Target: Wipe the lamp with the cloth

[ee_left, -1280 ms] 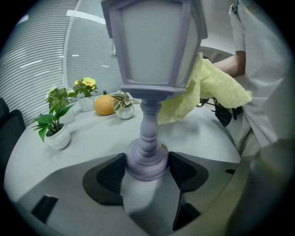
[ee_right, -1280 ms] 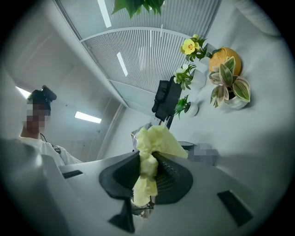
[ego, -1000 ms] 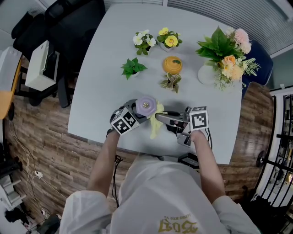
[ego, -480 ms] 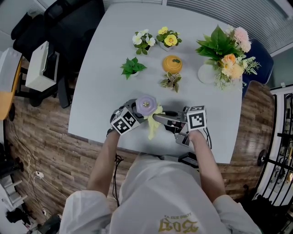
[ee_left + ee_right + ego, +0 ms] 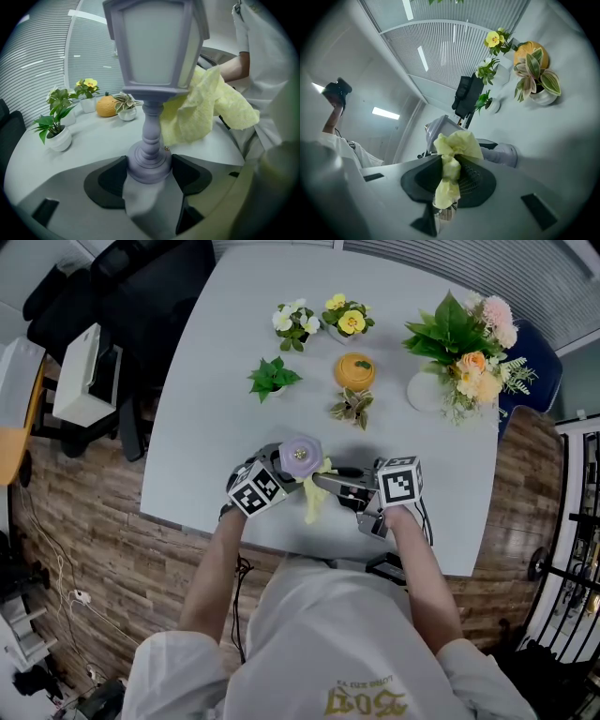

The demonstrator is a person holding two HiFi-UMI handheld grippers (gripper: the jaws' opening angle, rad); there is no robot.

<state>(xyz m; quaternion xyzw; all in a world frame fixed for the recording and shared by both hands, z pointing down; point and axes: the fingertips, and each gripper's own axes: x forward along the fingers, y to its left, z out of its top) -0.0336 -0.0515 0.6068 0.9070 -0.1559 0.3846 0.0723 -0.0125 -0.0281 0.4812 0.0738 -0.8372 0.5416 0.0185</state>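
A small lavender lantern-shaped lamp (image 5: 299, 457) stands near the table's front edge. My left gripper (image 5: 277, 474) is shut on the lamp's round base (image 5: 149, 164), its jaws pressed against both sides. The lamp's shade (image 5: 157, 44) rises right in front of the left gripper view. A pale yellow cloth (image 5: 316, 495) is pinched in my right gripper (image 5: 323, 481), which is shut on it. The cloth (image 5: 201, 110) lies against the lamp's right side, just under the shade. In the right gripper view the bunched cloth (image 5: 452, 161) hides most of the lamp (image 5: 440, 129).
Further back on the white table (image 5: 206, 409) stand small potted plants (image 5: 273, 379), flower pots (image 5: 349, 319), an orange pumpkin-like pot (image 5: 353, 372), a variegated plant (image 5: 352, 410) and a large bouquet (image 5: 461, 345). Dark chairs (image 5: 122, 296) sit at the left.
The right gripper with the cloth has shifted slightly left, and the hanging cloth end has drawn in closer to the lamp. The left gripper and lamp have stayed put.
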